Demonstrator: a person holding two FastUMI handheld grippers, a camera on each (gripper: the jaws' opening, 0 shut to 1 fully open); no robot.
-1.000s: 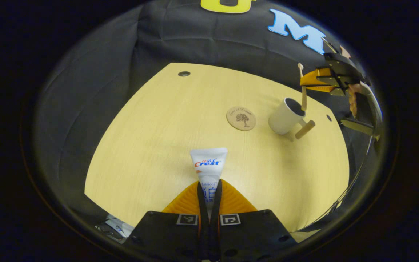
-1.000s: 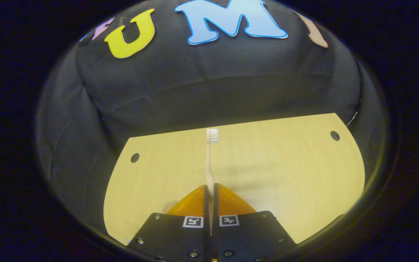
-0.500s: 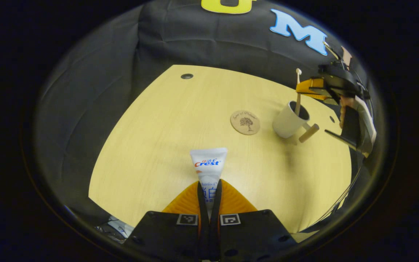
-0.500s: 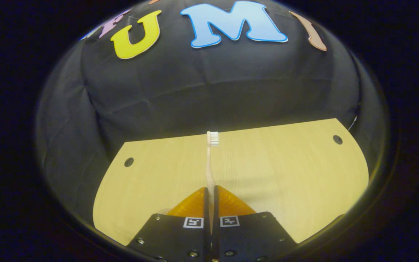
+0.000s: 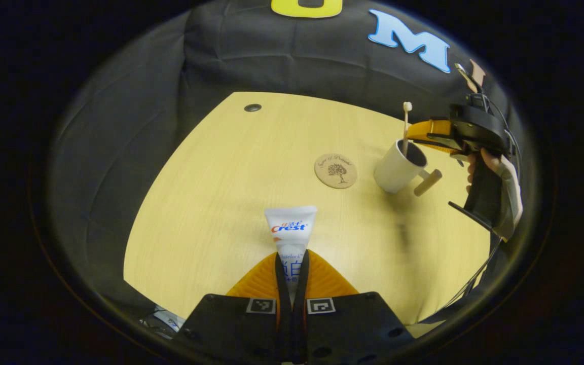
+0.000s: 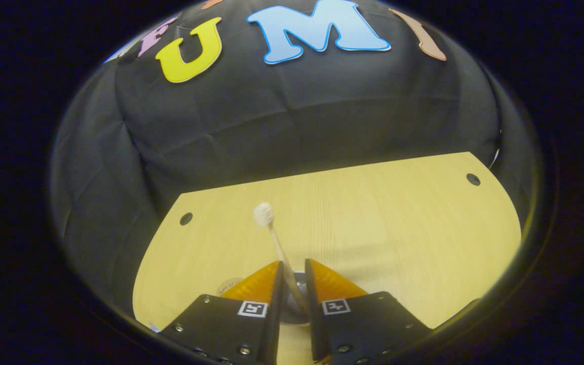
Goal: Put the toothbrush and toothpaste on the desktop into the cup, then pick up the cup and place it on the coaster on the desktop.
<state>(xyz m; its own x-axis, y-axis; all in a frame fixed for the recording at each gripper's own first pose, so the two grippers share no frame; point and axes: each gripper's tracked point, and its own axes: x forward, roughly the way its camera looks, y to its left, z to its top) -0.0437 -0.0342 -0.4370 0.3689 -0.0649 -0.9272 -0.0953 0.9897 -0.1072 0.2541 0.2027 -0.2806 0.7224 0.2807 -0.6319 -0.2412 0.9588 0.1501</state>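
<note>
Brush dropped in cup, tube next.
My right gripper is spread around the light, stiff brush; my left gripper pinches the soft tube low, near cup at right.

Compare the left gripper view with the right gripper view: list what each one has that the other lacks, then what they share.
Left gripper view: the toothpaste clamped between the left gripper, the coaster's printed face, the cup seen whole from outside with its handle, and a hand holding the right gripper.

Right gripper view: the right gripper seen from behind, fingers parted.

Both: the toothbrush standing tilted in the cup, and the desktop.
</note>
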